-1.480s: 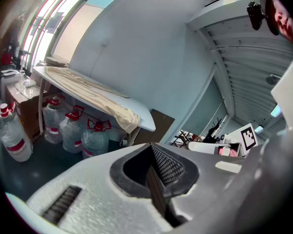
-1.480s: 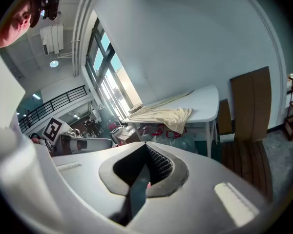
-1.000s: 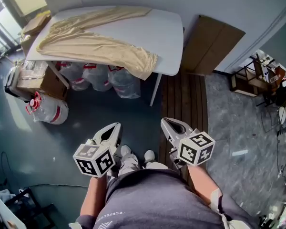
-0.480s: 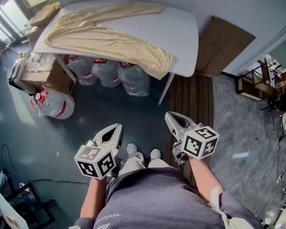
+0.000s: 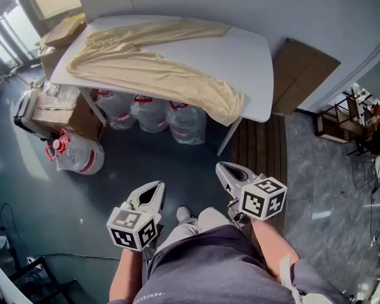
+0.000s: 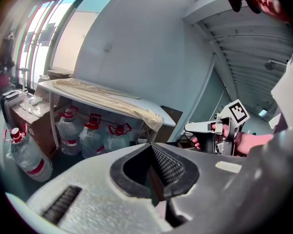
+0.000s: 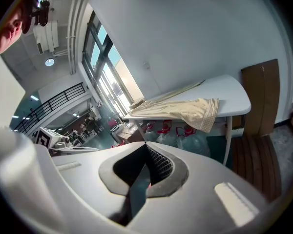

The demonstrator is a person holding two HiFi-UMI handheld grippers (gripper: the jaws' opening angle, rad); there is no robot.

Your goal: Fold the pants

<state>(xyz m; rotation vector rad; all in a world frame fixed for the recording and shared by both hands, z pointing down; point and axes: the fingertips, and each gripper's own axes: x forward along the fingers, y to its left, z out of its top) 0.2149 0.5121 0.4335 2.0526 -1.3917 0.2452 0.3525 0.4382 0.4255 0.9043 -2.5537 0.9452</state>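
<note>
The pants (image 5: pixel 153 73) lie spread across the table (image 5: pixel 256 62), one end drooping over its near edge, with water jugs (image 5: pixel 153 114) beneath it. The left gripper (image 5: pixel 152 189) and right gripper (image 5: pixel 224 168) are well short of the table, jaws closed together, holding nothing

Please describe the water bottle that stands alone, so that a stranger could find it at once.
Start at the white table by the wall. Three clear water bottles stand under it. The lone bottle stands outside, on the dark floor by the cardboard box.
</note>
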